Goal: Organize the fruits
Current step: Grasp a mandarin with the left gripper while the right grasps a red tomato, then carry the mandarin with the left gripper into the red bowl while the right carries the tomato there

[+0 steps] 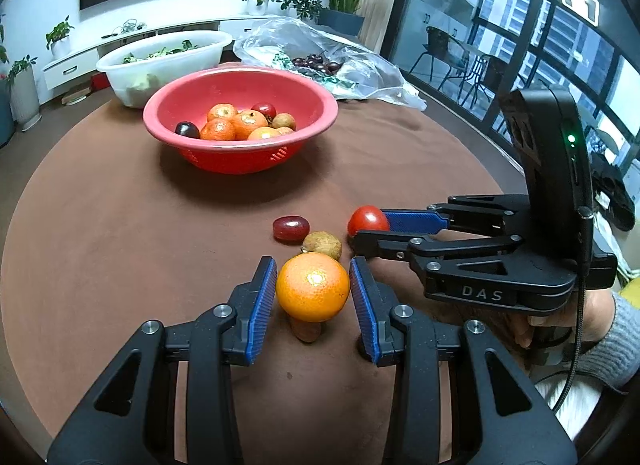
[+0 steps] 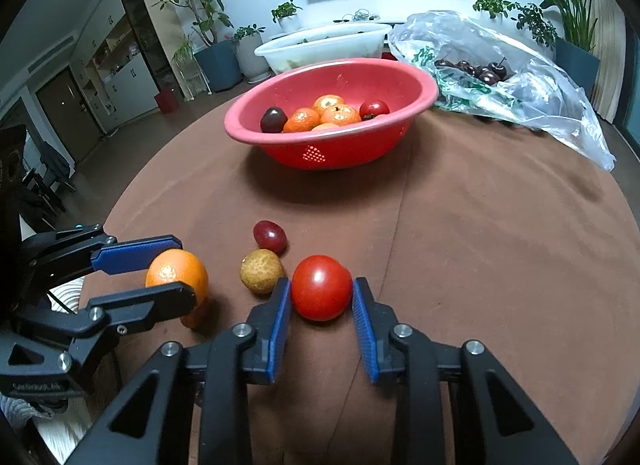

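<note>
An orange [image 1: 313, 287] sits between the blue pads of my left gripper [image 1: 313, 285], which is shut on it; the orange [image 2: 177, 272] and left gripper [image 2: 176, 269] also show in the right wrist view. A red tomato [image 2: 322, 287] is held between the pads of my right gripper [image 2: 321, 297]; the left wrist view shows that tomato [image 1: 367, 220] and gripper [image 1: 370, 227] too. A brown longan [image 1: 322, 245] [image 2: 261, 271] and a dark red grape [image 1: 291, 228] [image 2: 270, 235] lie on the brown table [image 1: 120, 225] between them. A red bowl [image 1: 188, 105] [image 2: 360, 77] with several fruits stands beyond.
A white tub [image 1: 168, 61] [image 2: 324, 47] of greens stands behind the red bowl. A clear plastic bag [image 1: 360, 69] [image 2: 520, 81] with dark cherries lies at the back right. A small brown thing [image 1: 306, 331] lies under the orange. The table's round edge [image 2: 624, 205] runs nearby.
</note>
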Demonstrator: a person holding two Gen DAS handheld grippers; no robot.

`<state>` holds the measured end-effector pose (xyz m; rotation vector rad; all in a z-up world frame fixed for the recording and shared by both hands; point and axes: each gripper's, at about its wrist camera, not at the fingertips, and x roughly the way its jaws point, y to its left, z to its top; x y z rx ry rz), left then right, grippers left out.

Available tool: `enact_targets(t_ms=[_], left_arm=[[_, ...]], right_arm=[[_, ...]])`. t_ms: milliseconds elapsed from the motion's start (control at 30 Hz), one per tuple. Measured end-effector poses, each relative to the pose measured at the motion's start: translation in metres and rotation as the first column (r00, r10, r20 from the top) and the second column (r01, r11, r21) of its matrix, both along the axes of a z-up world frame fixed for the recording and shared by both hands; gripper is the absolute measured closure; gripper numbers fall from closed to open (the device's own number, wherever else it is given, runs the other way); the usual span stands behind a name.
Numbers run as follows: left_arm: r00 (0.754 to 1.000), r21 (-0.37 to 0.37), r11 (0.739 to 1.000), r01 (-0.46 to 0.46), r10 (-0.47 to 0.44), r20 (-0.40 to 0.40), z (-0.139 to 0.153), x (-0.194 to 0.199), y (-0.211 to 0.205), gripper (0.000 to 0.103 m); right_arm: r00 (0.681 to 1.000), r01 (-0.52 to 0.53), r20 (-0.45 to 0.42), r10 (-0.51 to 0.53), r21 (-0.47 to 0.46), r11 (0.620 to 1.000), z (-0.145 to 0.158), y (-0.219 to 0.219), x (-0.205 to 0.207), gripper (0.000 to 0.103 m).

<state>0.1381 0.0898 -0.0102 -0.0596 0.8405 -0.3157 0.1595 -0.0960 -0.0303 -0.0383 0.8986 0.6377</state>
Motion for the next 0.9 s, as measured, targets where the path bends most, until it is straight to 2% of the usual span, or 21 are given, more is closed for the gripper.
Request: enact_targets(t_ms=[467, 900], left_arm=[[0.999, -0.032, 0.999, -0.044, 0.045, 0.022, 0.018, 0.02, 0.02, 0.067], [0.995, -0.047, 0.996, -0.078, 0.081, 0.052, 0.038, 0.068, 0.036, 0.067]], right_arm=[[0.999, -0.015, 0.043, 0.013, 0.046, 0.999, 0.029, 0.002, 0.011, 0.07], [0.995, -0.021, 0.095, 0.013, 0.09, 0.996, 0.058, 0.007, 0.039, 0.07]])
